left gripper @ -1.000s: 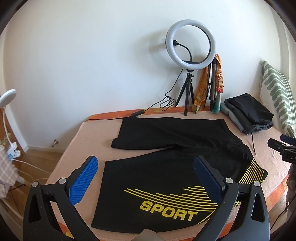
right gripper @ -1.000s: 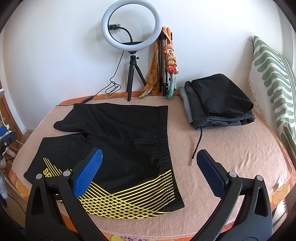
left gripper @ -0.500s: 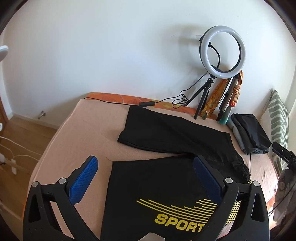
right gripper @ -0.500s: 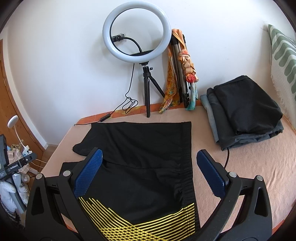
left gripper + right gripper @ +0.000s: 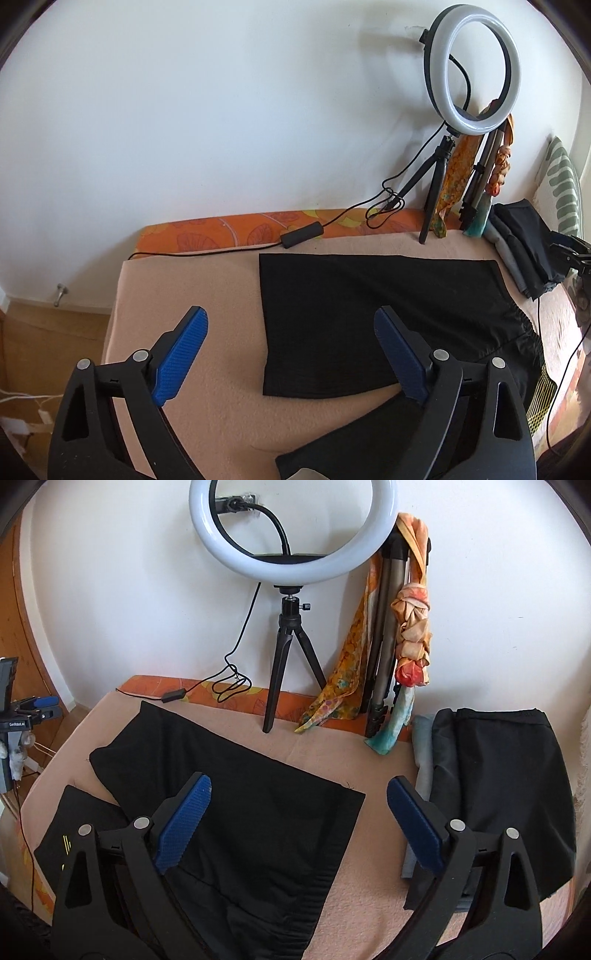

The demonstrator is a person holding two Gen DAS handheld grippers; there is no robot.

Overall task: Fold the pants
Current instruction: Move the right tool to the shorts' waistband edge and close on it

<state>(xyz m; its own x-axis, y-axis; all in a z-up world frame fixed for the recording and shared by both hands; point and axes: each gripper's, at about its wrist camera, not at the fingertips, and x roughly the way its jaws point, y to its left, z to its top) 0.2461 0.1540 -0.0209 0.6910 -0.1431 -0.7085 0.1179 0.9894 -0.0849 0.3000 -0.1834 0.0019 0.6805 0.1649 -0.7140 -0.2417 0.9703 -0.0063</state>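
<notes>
My left gripper (image 5: pixel 290 356) stands wide apart with nothing between its blue pads (image 5: pixel 181 360), hanging above the pink blanket (image 5: pixel 184 295). Taking the ring light (image 5: pixel 472 70) as my mark in the left wrist view, the black shorts (image 5: pixel 369 317) lie flat on the blanket in front of its tripod, one leg hem squared off just ahead of my right-hand pad, the other leg running under the gripper's frame. A stack of dark clothes (image 5: pixel 524 240) sits to the right of the light, and its cable (image 5: pixel 303 236) trails left along the orange edge. In the right wrist view my right gripper (image 5: pixel 297 821) is likewise spread wide and empty. Here the ring light (image 5: pixel 291 528) rises dead ahead; the shorts (image 5: pixel 240 812) lie before it and to its left, their waistband corner reaching between my pads. A scarf (image 5: pixel 412 627) hangs just right of the light, with the folded clothes (image 5: pixel 498 782) beyond it.
</notes>
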